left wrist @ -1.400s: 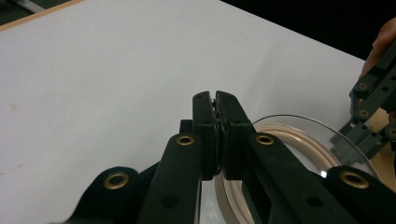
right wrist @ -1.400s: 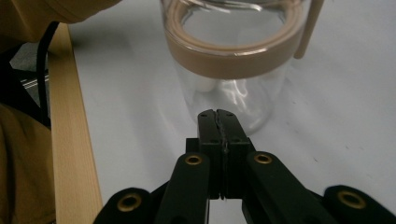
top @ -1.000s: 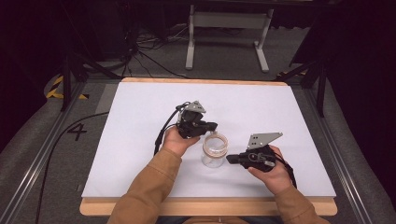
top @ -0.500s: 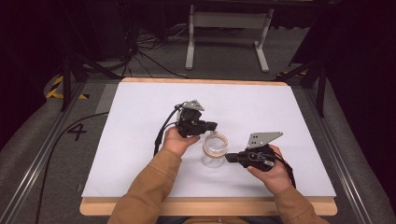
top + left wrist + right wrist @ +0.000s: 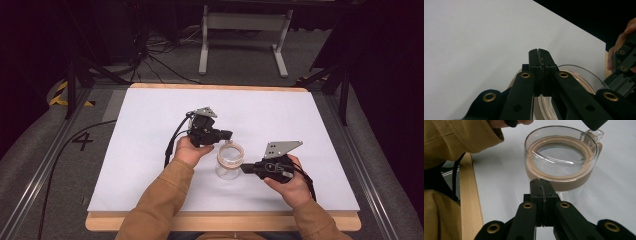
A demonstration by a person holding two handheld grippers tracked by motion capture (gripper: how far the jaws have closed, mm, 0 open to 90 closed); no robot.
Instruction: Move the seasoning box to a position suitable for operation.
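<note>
A clear glass jar (image 5: 229,161) with a tan-rimmed glass lid (image 5: 561,157) stands near the middle of the white bench (image 5: 150,120), between the two tools. The left gripper (image 5: 226,135) hangs just above the jar's far rim, its jaws pressed together on nothing. The right gripper (image 5: 246,169) sits beside the jar's body, jaws likewise closed and empty, pointing at the lid band. The risk I see is a nudge: closed jaws coming in against smooth glass could push or tip the jar rather than take it. The small clear tab (image 5: 594,134) on the lid looks slippery.
</note>
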